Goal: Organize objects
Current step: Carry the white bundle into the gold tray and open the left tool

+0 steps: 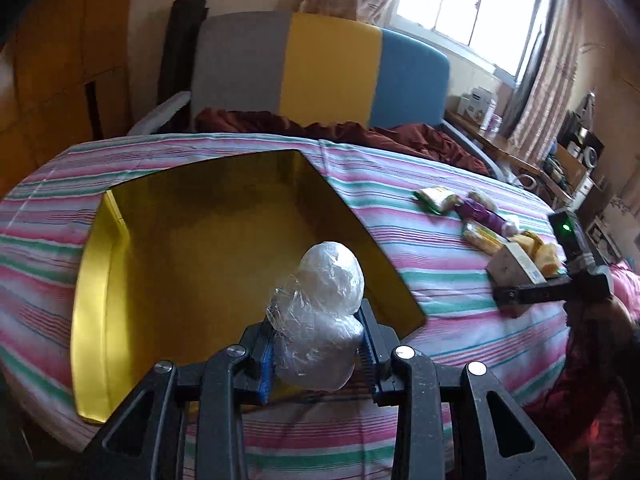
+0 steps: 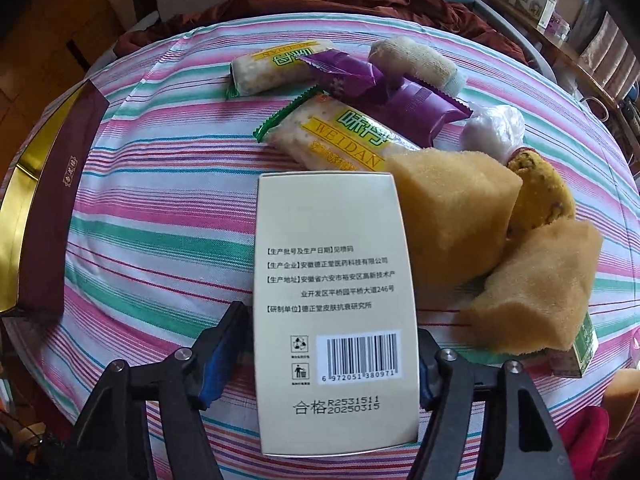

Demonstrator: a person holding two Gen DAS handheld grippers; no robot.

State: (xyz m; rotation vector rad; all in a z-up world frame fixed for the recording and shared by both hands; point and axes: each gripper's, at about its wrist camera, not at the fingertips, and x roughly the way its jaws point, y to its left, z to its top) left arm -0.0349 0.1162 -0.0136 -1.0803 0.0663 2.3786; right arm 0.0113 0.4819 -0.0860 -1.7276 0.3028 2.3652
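My left gripper (image 1: pixel 318 344) is shut on a clear plastic-wrapped bundle (image 1: pixel 320 316) and holds it over the near right corner of an open gold-lined box (image 1: pixel 192 240) on the striped bed. My right gripper (image 2: pixel 334 356) is shut on a cream carton (image 2: pixel 334 300) with a barcode, just above the sheet; this carton and gripper also show in the left wrist view (image 1: pixel 516 268). Beyond it lie two green-ended cracker packs (image 2: pixel 340 136), a purple wrapper (image 2: pixel 384 88), a rolled cloth (image 2: pixel 416 64), a plastic-wrapped ball (image 2: pixel 492 128) and yellow sponge pieces (image 2: pixel 452 216).
The box's maroon and gold side (image 2: pixel 52 208) lies at the left of the right wrist view. A dark red blanket (image 1: pixel 380 132) and a grey, yellow and blue headboard (image 1: pixel 320 64) are at the bed's far end. A cluttered shelf (image 1: pixel 560 160) stands right.
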